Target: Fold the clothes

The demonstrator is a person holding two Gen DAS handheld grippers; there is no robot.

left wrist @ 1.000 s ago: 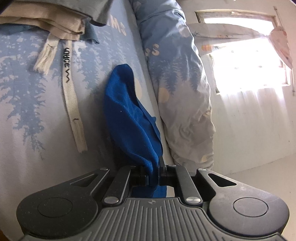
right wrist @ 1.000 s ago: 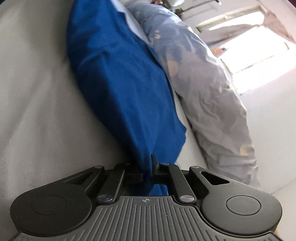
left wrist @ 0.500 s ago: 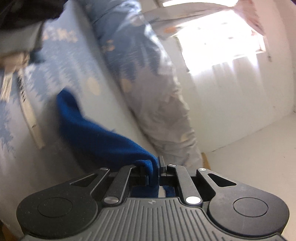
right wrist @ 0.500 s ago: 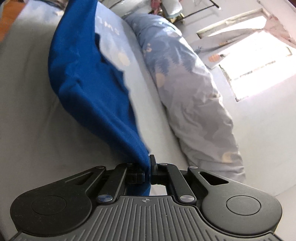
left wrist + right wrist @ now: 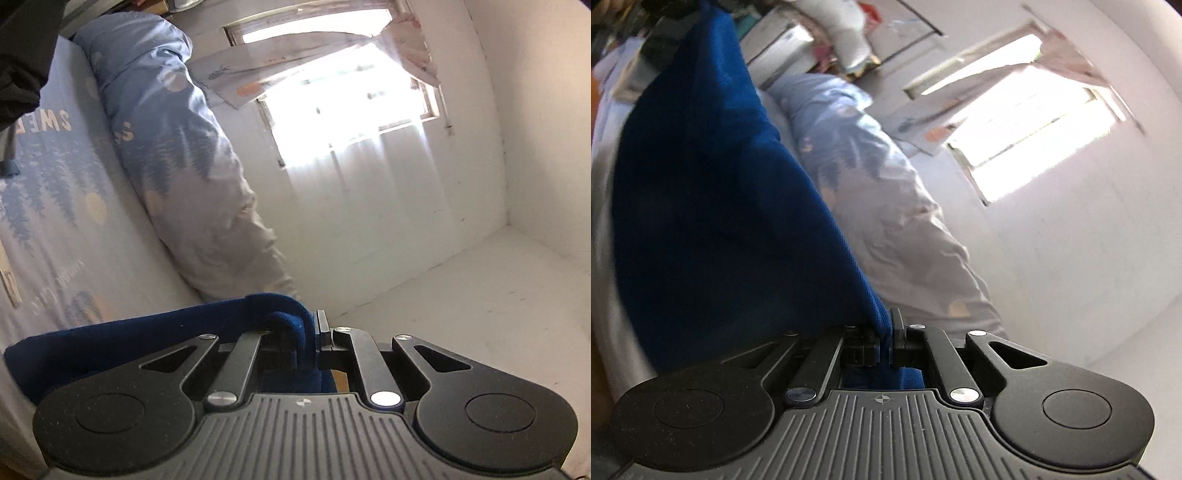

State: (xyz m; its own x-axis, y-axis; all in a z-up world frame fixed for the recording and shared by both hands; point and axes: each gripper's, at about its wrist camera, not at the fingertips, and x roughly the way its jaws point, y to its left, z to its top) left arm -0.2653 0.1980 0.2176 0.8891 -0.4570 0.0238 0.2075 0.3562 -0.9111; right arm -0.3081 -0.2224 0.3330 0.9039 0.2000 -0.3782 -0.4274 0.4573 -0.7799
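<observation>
A blue knit garment [image 5: 122, 332] hangs between both grippers, lifted off the bed. My left gripper [image 5: 312, 336] is shut on a rolled edge of it, the cloth trailing off to the left below the fingers. In the right wrist view the same blue garment [image 5: 713, 206] spreads wide up and to the left, and my right gripper [image 5: 886, 336] is shut on its lower corner. Most of the garment's lower part is hidden behind the gripper bodies.
A bed sheet [image 5: 48, 206] with a blue tree print lies at the left. A rolled duvet [image 5: 173, 147] with the same print runs along the white wall under a bright window [image 5: 351, 99]. Dark clothing [image 5: 22, 55] fills the top left corner. Cluttered shelves [image 5: 827, 40] stand far back.
Both grippers have risen, lifting the blue garment off the bed. The folded beige clothes and strap have left the left wrist view; wall and window now fill it.
</observation>
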